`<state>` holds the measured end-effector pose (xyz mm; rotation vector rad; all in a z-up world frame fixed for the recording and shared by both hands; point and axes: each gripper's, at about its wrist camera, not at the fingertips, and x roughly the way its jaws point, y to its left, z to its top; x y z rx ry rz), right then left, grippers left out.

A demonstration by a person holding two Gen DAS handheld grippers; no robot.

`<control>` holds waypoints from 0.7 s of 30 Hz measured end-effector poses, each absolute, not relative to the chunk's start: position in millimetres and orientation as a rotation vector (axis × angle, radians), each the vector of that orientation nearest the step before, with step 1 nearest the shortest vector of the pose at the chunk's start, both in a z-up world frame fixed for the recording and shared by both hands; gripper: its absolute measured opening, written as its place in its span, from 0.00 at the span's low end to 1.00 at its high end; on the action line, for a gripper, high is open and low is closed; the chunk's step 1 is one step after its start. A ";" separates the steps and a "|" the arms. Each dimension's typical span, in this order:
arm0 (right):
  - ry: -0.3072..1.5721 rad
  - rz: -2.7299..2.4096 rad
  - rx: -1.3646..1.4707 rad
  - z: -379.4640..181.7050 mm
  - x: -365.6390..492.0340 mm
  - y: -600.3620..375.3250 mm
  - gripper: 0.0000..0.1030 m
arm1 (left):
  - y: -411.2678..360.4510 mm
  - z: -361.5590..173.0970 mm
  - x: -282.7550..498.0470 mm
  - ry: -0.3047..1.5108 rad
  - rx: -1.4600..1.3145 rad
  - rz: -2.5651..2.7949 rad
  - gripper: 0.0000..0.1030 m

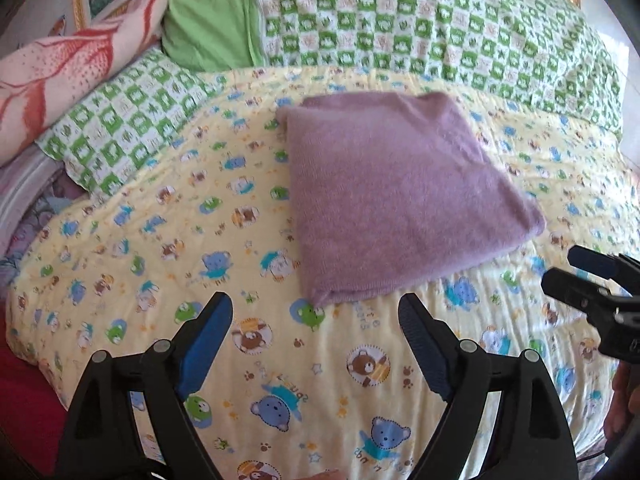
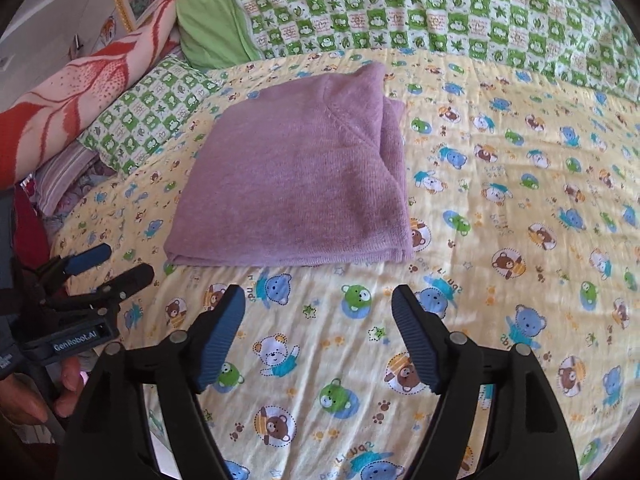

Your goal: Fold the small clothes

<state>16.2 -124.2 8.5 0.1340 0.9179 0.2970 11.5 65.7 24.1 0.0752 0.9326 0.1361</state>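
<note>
Purple knit garment (image 1: 396, 196), folded into a flat, roughly square bundle, lying mid-frame on a yellow quilt (image 1: 160, 240) printed with cartoon bears.

Left wrist view: left gripper (image 1: 316, 316) in the lower centre, blue pads spread apart, gripping nothing, just short of the garment's near corner. Right gripper (image 1: 576, 272) enters at the right edge; its fingers look parted and empty. The garment's top face reads smooth and seamless.

Right wrist view: right gripper (image 2: 318, 306) at lower centre, released, fingers wide over bare quilt below the garment's near edge. Only this view shows a diagonal sleeve seam and stacked layers along the garment's right side. Left gripper (image 2: 116, 264) at the lower left, fingers apart, held by a bare hand (image 2: 36, 396).

Writing: "GenRobot.AI" on the left gripper's body, right wrist view only. Quilt lettering appears upside down; not reliably legible.

Background, both views: green checked blanket (image 2: 440, 12) along the top; red-and-pink patterned roll (image 1: 60, 72) at upper left.
</note>
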 end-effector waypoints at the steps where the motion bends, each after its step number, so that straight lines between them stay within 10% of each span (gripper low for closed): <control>1: 0.900 0.298 0.122 12.7 14.3 -123.8 0.76 | 65.1 28.5 11.9 0.923 0.083 0.144 0.83; 7: 0.788 0.311 0.083 45.4 3.5 -124.0 0.77 | 65.9 70.4 3.2 0.847 0.062 0.161 0.89; 10: 0.666 0.313 0.054 67.1 -8.3 -126.9 1.00 | 73.1 80.0 -1.0 0.832 -0.003 0.127 0.99; 21: 0.736 0.290 0.031 26.8 10.0 -120.7 1.00 | 76.2 25.1 16.7 0.840 0.051 0.213 0.99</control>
